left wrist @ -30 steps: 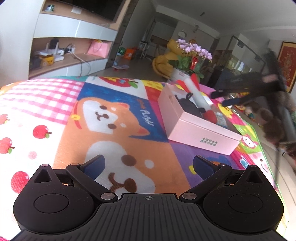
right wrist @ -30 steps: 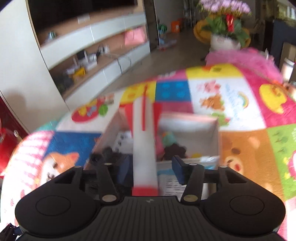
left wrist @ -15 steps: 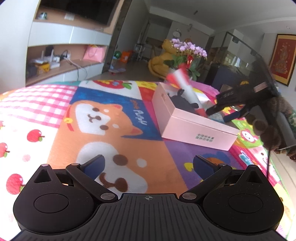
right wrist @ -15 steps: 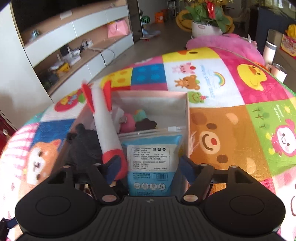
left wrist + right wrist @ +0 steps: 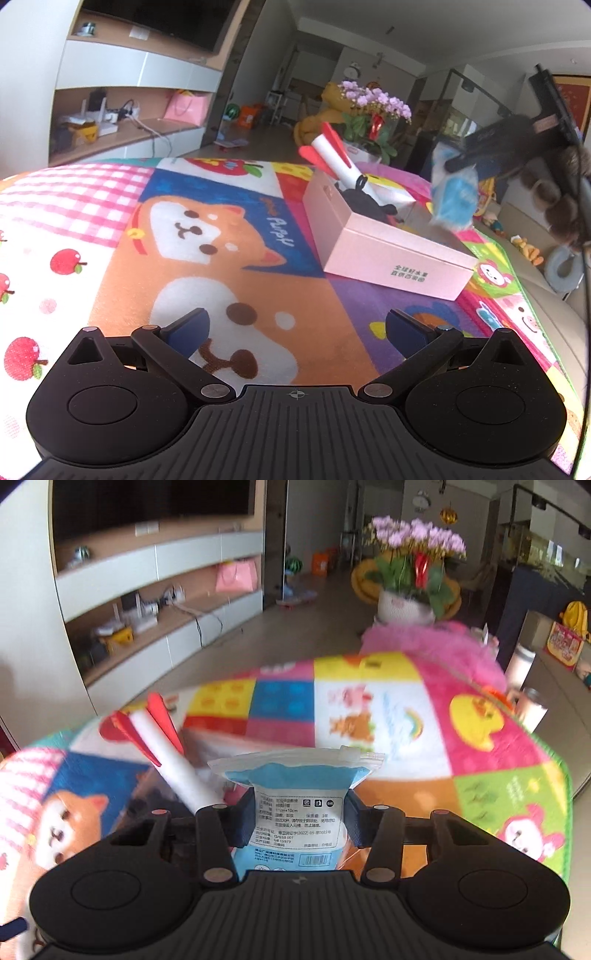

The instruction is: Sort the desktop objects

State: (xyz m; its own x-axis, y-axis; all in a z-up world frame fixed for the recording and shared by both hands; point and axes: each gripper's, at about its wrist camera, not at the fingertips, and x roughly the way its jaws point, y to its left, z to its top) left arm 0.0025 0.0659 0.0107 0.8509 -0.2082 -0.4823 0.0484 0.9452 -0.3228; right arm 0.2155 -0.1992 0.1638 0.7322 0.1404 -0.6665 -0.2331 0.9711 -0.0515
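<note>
Right hand-held gripper [image 5: 299,821] has its jaws closing on a blue-and-white packet [image 5: 300,812], the pads already pressing its two sides, so the packet hangs between them clear of the pink box [image 5: 391,254]. From the left camera the same packet [image 5: 452,195] shows up in the air above the box's far end, blurred.

It looks light and soft, a sealed plastic pouch with something padded inside; its sides give inward where the pads squeeze. The film is probably slick, and the clear sealed flap at the top is too flimsy to hold by. Taking it across the full middle, as now, seems the safest hold; nothing about it looks breakable.

Just left of the gripper, a white toy rocket [image 5: 173,760] with red fins leans out of the box, its tail up. A dark soft thing [image 5: 365,203] lies beside it inside the box. The box sits on the colourful cartoon mat [image 5: 229,266] covering the surface.

Left hand-held gripper [image 5: 297,330] hovers low over the mat with its jaws wide apart and nothing between them.

Half a second ago the packet lay flat in the box, in front of open jaws with the rocket's nose by the left finger; now it is pinched and lifted. The left gripper has hardly shifted.
</note>
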